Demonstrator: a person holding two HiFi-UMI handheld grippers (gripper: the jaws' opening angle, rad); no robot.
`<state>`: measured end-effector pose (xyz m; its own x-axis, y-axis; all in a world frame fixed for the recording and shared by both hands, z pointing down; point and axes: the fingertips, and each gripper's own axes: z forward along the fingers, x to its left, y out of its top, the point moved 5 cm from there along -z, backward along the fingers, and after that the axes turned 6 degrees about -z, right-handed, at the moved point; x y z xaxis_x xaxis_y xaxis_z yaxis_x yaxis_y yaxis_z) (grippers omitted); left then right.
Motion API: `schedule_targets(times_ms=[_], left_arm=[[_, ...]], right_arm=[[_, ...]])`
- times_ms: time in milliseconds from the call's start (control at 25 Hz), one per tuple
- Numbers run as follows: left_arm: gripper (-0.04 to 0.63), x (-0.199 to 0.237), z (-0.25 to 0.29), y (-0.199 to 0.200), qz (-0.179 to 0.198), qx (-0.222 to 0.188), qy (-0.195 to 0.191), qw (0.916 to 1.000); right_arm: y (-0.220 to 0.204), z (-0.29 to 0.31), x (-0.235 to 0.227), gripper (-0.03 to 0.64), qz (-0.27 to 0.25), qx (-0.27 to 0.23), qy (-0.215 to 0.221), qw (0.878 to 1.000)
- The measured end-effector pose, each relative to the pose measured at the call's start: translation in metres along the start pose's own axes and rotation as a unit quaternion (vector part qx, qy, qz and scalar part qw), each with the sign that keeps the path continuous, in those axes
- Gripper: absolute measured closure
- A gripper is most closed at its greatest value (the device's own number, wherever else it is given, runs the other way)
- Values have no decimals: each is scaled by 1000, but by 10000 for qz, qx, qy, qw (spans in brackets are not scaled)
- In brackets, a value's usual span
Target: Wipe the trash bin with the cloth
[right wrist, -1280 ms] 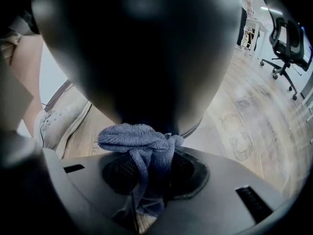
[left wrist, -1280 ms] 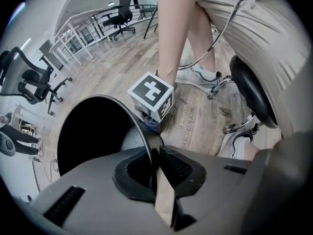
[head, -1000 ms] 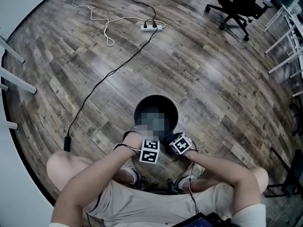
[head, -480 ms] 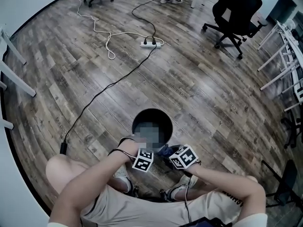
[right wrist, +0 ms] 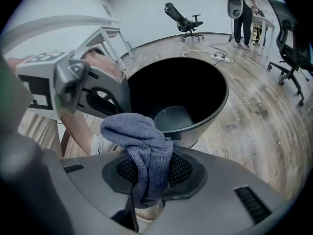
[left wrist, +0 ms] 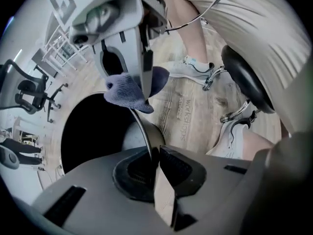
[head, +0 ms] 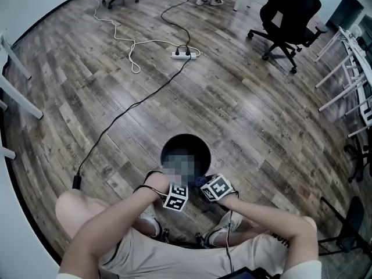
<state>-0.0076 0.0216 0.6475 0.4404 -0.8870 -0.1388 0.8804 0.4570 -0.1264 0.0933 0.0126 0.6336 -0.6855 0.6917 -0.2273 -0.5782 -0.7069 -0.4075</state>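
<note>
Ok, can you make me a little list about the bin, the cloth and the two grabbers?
trash bin: black, round, upright on the wooden floor, top open
left gripper: jaws have just been closing, now clamped on the bin's rim
right gripper: shut on the cloth
cloth: blue-grey, bunched, close to the rim; can't tell if it touches
farther off: power strip with cables

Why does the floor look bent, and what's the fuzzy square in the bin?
Head view: the wide lens bows the floor; the mosaic square over the trash bin was added afterwards. Left gripper view: bin's inside is black shadow. Right gripper view: cloth sharp, corners dark.
</note>
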Motion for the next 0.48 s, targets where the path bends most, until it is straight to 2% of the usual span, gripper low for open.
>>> schedule_targets(times_ms=[240,400,480], left_arm=[[558,-1,1,10,-323,-23,-93,9994],[558,1,1,15,-665,-92,-14,9977],[558,3,1,17,-748,-141,18,9971]], right_arm=[[-26,55,-20,511,-355,145,-267,9989],[-53,108,-39,511,-203,37,-575,9981],[-63,133,-46,511,-404,50,-726,9965]])
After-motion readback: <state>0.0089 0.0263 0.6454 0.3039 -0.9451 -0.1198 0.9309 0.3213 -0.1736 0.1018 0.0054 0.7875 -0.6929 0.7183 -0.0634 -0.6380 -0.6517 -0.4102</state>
